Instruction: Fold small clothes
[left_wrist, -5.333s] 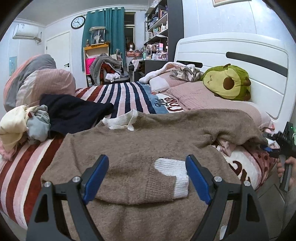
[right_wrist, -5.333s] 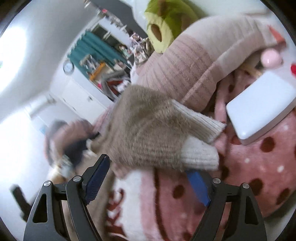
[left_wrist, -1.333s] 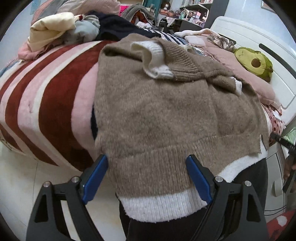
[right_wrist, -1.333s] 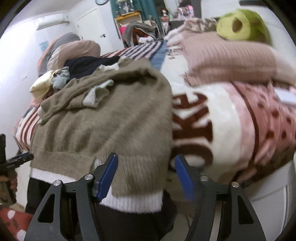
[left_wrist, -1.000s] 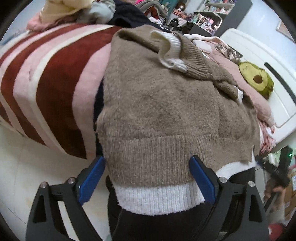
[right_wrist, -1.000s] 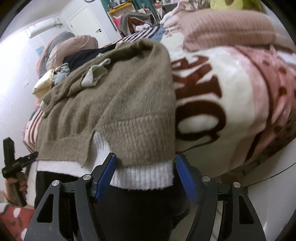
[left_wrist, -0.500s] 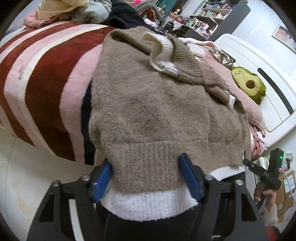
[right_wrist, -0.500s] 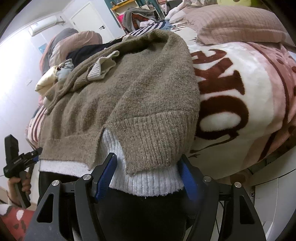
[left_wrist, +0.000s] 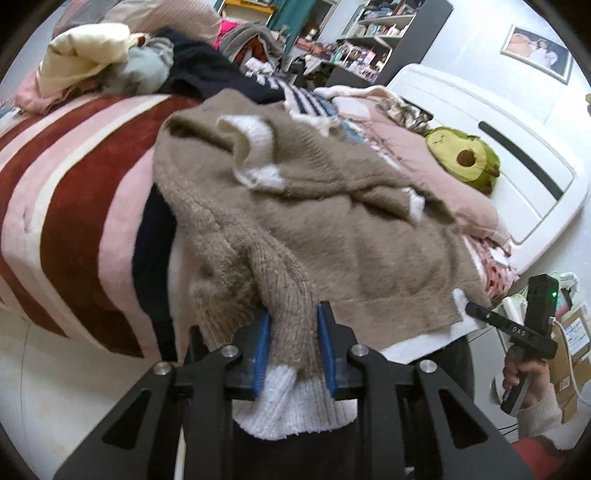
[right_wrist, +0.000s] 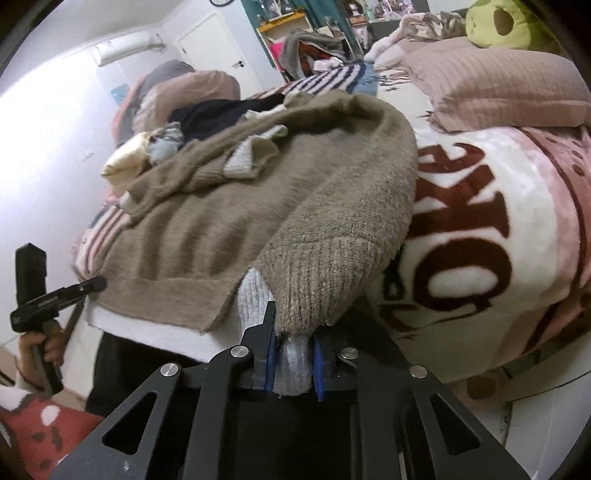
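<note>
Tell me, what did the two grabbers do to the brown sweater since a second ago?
Both were open around the hem; now the left gripper and right gripper are closing, each pinching a bottom corner of the sweater, bunching it up. The sweater's top still lies on the bed, sleeves folded in. The clothes pile and avocado toy stayed put.

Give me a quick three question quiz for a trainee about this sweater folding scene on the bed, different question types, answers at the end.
1. True or false: both grippers have the brown sweater's bottom hem between their pads.
2. Multiple choice: the green avocado plush lies A) on the floor, B) by the white headboard, C) on the sweater.
3. Fill in: the hem band under the brown knit is ____ in colour.

Key
1. True: the left gripper and right gripper are closing on the hem.
2. B
3. white
</note>
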